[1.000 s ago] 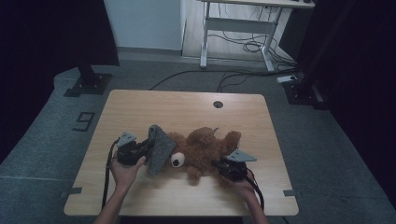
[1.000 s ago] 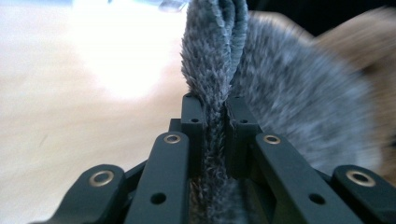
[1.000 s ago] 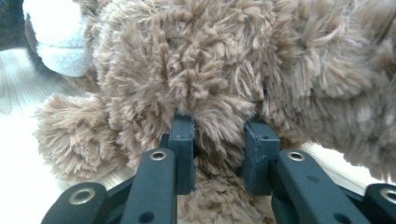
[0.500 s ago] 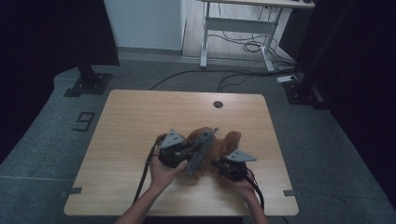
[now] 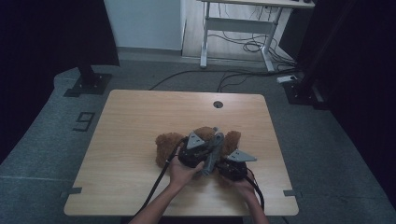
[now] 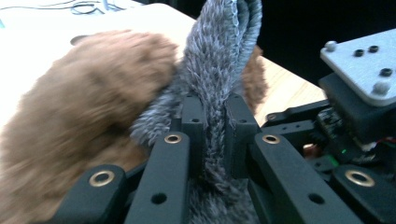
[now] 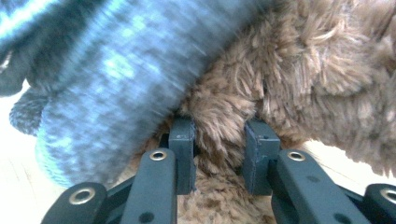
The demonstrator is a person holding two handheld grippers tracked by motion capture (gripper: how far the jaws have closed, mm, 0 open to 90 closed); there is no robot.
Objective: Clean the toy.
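Over the teddy bear, left tool pinches grey knit cloth; right tool seemingly grips brown fur.

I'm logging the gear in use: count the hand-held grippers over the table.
2. The left hand-held gripper is clamped on the grey knit cloth over the brown teddy bear; the right hand-held gripper grips the bear's fur beside it.
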